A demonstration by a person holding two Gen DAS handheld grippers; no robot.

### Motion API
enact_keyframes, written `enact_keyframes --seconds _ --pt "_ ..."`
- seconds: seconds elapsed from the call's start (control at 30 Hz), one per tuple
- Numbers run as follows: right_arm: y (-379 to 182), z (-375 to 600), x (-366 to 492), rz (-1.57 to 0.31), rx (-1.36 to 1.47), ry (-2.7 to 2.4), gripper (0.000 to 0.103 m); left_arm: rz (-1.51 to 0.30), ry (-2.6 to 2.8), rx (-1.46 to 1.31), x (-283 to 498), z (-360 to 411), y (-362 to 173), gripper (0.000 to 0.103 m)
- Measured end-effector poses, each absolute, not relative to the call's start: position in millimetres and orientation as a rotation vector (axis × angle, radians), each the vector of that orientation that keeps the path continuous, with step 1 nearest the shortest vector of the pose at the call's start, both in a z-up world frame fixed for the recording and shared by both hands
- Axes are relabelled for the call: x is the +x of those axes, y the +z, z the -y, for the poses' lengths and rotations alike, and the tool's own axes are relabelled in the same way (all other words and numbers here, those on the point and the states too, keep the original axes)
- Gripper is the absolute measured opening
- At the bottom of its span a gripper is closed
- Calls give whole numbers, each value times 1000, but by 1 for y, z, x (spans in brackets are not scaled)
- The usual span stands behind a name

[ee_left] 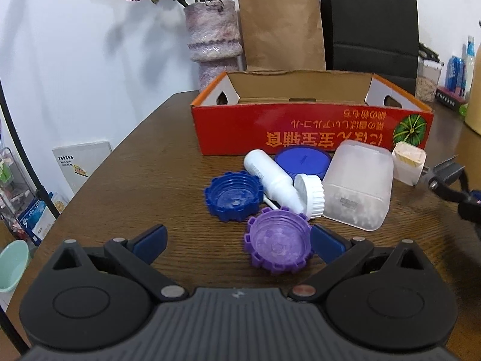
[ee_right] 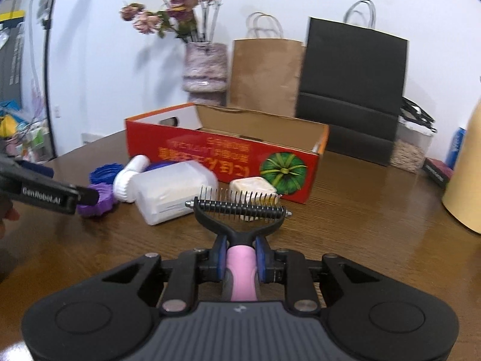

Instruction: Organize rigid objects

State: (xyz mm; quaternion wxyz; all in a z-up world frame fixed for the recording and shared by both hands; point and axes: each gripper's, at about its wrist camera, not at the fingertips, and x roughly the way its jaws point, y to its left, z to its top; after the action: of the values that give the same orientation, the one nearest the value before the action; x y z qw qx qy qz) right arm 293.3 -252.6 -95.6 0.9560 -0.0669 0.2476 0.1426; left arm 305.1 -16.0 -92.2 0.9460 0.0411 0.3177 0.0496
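The place looked like a lived-in home, most likely a dining or living room corner. A dark wood-grain table (ee_left: 156, 162) filled the lower half of both views, set against a plain white wall. At the upper centre stood a mottled purple vase (ee_left: 213, 36) of dried pink roses (ee_right: 174, 6), with a brown paper shopping bag (ee_left: 281, 30) and a black one (ee_left: 371, 21) beside it. A clear lidded container of grain (ee_left: 428, 81) (or cereal) sat at the right edge, and stacked books and boxes (ee_left: 39, 210) crowded a shelf at the lower left.
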Motion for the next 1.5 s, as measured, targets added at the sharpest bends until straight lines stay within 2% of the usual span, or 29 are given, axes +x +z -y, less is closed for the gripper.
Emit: enact_keyframes --seconds 0.23,0.27,0.33,0.4,0.83,1.5 --pt "-94 261 295 -483 -89 238 20 -649 78 110 313 28 -98 103" --pt "-94 261 294 -479 -86 234 19 -650 72 112 313 28 -99 99" --pt "-94 261 294 -474 -81 229 19 -653 61 107 312 28 -100 85" --pt "-93 260 293 -468 -79 228 19 -666 42 93 313 26 -101 55" --pt "-88 255 286 -429 -58 229 19 -588 37 81 300 25 -87 56" --pt "-49 245 307 -341 -7 238 19 -455 40 64 313 32 -30 56"
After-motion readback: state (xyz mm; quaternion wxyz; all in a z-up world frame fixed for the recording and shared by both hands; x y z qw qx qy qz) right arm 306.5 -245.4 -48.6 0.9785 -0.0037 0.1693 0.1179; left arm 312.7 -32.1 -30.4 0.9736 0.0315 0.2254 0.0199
